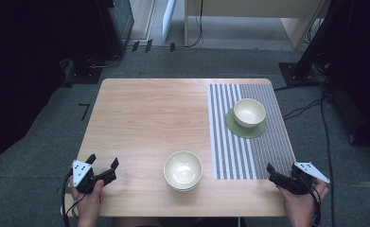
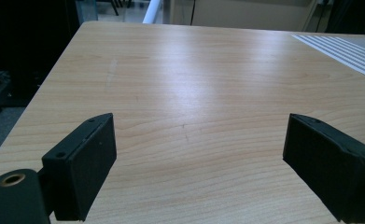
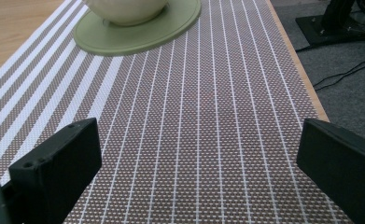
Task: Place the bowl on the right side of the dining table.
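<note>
A cream bowl sits on the bare wooden table near its front edge. A second cream bowl rests on a green saucer, which lies on a striped placemat at the right. My left gripper is open at the front left corner, over bare wood, with nothing between its jaws. My right gripper is open at the placemat's near right corner. In the right gripper view it looks along the placemat toward the saucer and the bowl.
The placemat's striped corner lies far right in the left gripper view, across wide bare wood. Around the table is grey carpet with cables, dark equipment stands and a wooden desk beyond the far edge.
</note>
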`<state>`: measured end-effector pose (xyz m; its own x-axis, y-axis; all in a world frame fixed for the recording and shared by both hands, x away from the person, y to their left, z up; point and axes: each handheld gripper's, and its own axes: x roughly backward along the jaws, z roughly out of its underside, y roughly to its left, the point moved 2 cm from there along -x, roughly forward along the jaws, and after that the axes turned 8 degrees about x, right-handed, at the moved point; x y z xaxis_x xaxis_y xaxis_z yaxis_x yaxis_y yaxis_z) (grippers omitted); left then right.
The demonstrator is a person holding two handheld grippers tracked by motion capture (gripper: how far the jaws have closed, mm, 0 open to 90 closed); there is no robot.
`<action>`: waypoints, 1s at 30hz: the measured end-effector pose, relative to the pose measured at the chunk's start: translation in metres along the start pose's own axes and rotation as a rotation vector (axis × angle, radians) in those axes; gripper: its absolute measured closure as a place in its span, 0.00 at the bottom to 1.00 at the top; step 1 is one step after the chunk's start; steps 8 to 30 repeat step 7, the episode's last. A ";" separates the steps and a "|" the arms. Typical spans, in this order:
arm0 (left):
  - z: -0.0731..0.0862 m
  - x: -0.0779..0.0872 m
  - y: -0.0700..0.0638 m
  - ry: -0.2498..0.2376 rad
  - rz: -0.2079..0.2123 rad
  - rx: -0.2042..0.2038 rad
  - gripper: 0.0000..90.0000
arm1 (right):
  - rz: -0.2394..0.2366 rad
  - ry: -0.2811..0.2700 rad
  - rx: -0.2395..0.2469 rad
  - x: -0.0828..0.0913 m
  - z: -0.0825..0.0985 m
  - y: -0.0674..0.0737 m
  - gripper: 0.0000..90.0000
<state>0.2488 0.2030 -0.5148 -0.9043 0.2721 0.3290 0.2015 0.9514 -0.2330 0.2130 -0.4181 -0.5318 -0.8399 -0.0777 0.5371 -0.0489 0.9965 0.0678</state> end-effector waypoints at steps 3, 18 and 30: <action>0.000 0.000 0.000 0.000 0.001 0.001 0.11 | 0.003 0.004 0.005 0.000 0.000 0.001 0.00; 0.000 0.000 0.000 0.000 0.000 0.001 0.11 | 0.010 0.010 0.003 0.000 0.000 0.001 0.01; 0.000 0.000 0.000 0.000 0.000 0.001 0.11 | 0.010 0.010 0.003 0.000 0.000 0.001 0.01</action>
